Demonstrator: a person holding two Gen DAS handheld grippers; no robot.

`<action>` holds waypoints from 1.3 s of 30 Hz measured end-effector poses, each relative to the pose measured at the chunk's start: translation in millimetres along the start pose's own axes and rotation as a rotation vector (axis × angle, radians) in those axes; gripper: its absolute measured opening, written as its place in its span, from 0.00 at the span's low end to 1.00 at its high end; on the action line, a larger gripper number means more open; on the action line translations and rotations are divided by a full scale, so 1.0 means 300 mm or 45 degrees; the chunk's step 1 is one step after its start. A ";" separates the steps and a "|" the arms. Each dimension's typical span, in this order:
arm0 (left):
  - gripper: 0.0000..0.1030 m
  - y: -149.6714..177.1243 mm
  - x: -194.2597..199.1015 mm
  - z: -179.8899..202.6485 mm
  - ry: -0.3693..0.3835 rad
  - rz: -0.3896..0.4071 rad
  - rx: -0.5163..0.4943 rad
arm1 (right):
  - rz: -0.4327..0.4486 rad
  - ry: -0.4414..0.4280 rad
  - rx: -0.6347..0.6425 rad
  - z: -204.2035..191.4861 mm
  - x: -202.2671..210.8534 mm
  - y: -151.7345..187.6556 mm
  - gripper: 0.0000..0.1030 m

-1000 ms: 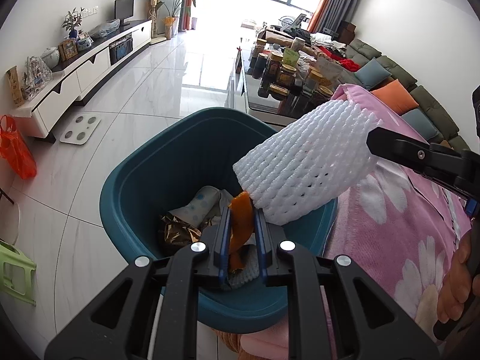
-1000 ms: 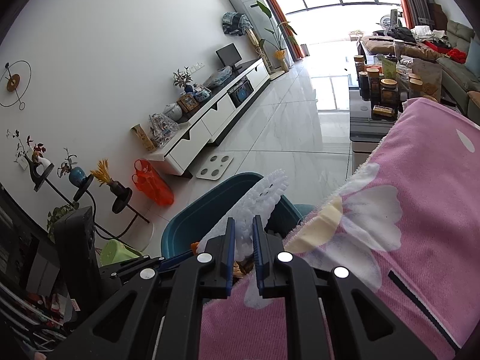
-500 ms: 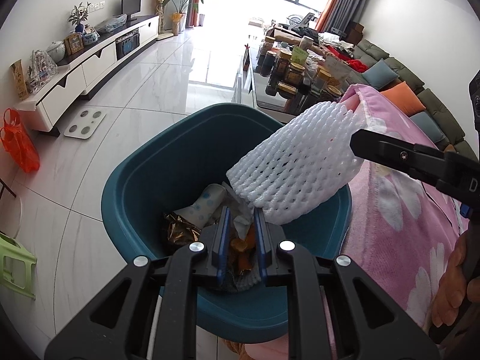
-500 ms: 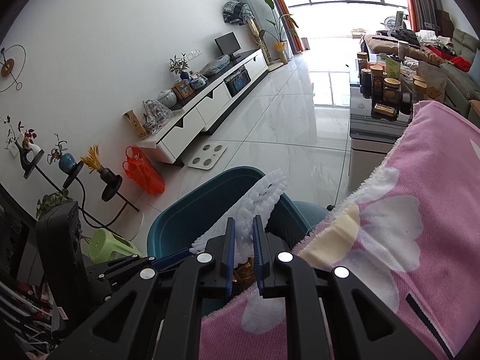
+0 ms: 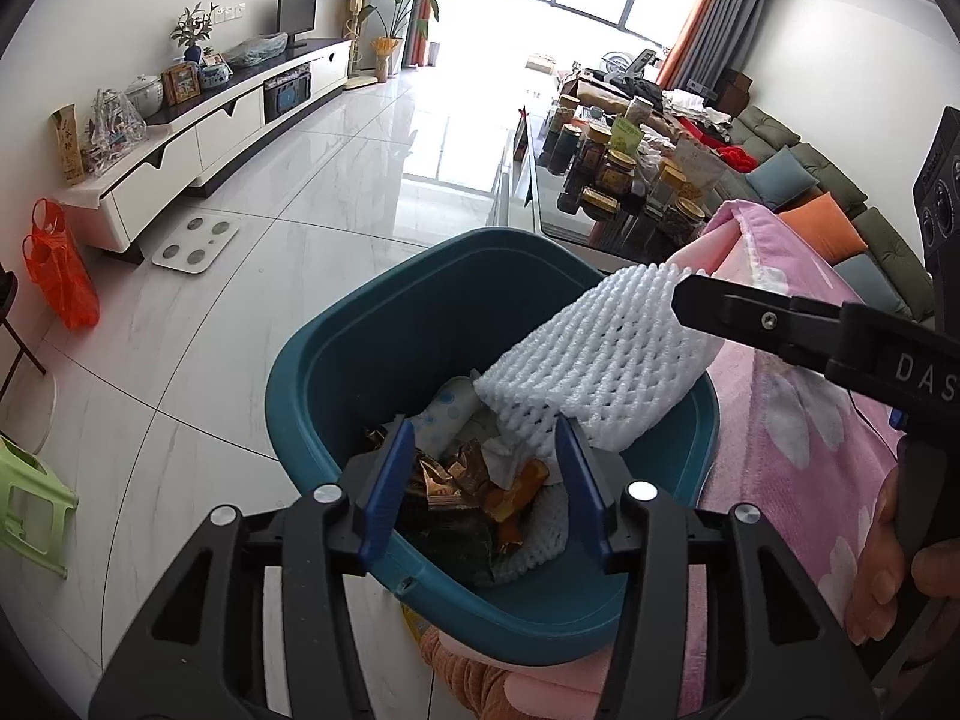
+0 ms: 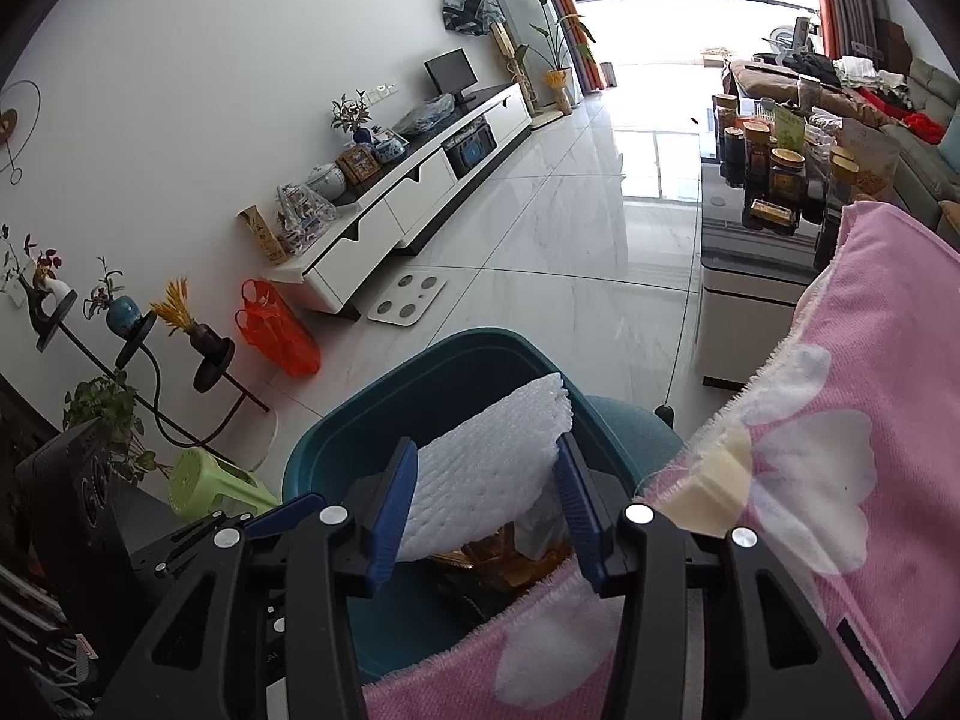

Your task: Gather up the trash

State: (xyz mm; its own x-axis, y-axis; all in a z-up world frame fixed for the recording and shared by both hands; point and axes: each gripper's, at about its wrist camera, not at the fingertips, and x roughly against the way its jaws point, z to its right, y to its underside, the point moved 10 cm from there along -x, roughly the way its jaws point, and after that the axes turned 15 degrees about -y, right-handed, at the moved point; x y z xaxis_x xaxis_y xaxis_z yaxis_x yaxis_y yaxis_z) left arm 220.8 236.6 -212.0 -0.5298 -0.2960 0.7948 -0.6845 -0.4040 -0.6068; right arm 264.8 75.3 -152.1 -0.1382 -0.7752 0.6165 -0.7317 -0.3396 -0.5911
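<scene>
Over a teal bin beside a pink flowered blanket, both hand-held grippers let go of their trash. Jaws of the left gripper have just been opening and now stand roughly half apart with nothing between them; the orange peel lies below on the heap of foil wrappers and crumpled tissue inside the bin. Jaws of the right gripper have likewise just been opening and stand about half apart; the white foam fruit net sits between the blue pads, and whether they press on it cannot be told from either view. The net leans on the bin's blanket-side rim, its lower end over the heap and its upper end reaching back toward the blanket. To finish this drop cleanly, the person likely needs to spread the right jaws wider and draw that gripper straight back, so the springy mesh slides inward rather than snagging on a pad and tipping onto the blanket. A light push on the net's upper end would probably settle it among the other rubbish
</scene>
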 end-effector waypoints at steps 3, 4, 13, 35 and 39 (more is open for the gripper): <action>0.51 0.000 0.018 -0.015 -0.030 0.020 -0.011 | 0.005 0.006 -0.015 0.015 0.012 0.003 0.45; 0.51 0.000 0.024 -0.019 -0.037 0.027 -0.012 | 0.010 0.008 -0.018 0.017 0.016 0.003 0.45; 0.52 0.016 0.090 -0.053 -0.037 0.047 0.003 | 0.009 0.000 -0.011 0.007 0.045 0.024 0.50; 0.95 0.176 0.697 0.230 0.258 0.520 -0.106 | 0.614 0.377 0.177 0.032 0.802 0.306 0.93; 0.95 0.200 0.786 0.322 0.230 0.641 -0.149 | 0.707 0.510 0.181 0.051 0.919 0.390 0.93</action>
State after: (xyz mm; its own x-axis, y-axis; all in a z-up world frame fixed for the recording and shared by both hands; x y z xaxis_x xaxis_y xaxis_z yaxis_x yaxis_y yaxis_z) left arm 103.2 58.9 -59.9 -0.8769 -0.2702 0.3976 -0.3699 -0.1491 -0.9170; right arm 151.4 -186.3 -59.2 -0.7222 -0.6071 0.3314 -0.3907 -0.0373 -0.9198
